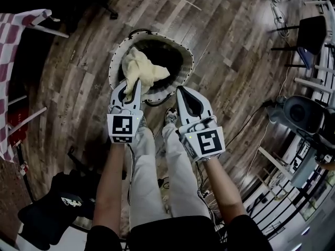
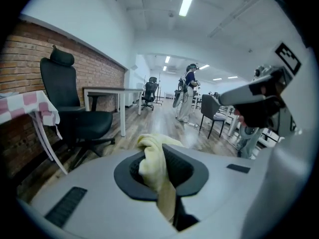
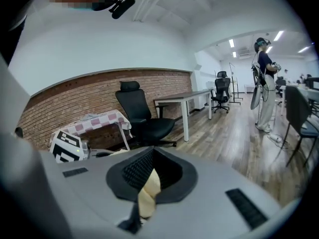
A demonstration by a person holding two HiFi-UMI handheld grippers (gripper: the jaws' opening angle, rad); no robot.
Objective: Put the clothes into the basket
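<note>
A round basket (image 1: 184, 56) with a dark inside stands on the wooden floor just ahead of my feet. A pale yellow cloth (image 1: 141, 67) hangs bunched over its opening, reaching the near rim. My left gripper (image 1: 129, 90) is shut on the cloth's near end; in the left gripper view the cloth (image 2: 154, 168) is squeezed between the jaws of the left gripper (image 2: 164, 185). My right gripper (image 1: 182, 91) sits beside it at the basket's near right rim. In the right gripper view a fold of the same yellow cloth (image 3: 148, 195) is pinched in the right gripper (image 3: 149, 183).
A table with a red-checked cover (image 1: 15, 30) stands at the left, with a black office chair (image 2: 75, 113) by it. A black bag (image 1: 57, 203) lies at the lower left. Stands and equipment (image 1: 301, 114) crowd the right. A person (image 2: 188, 91) stands far down the room.
</note>
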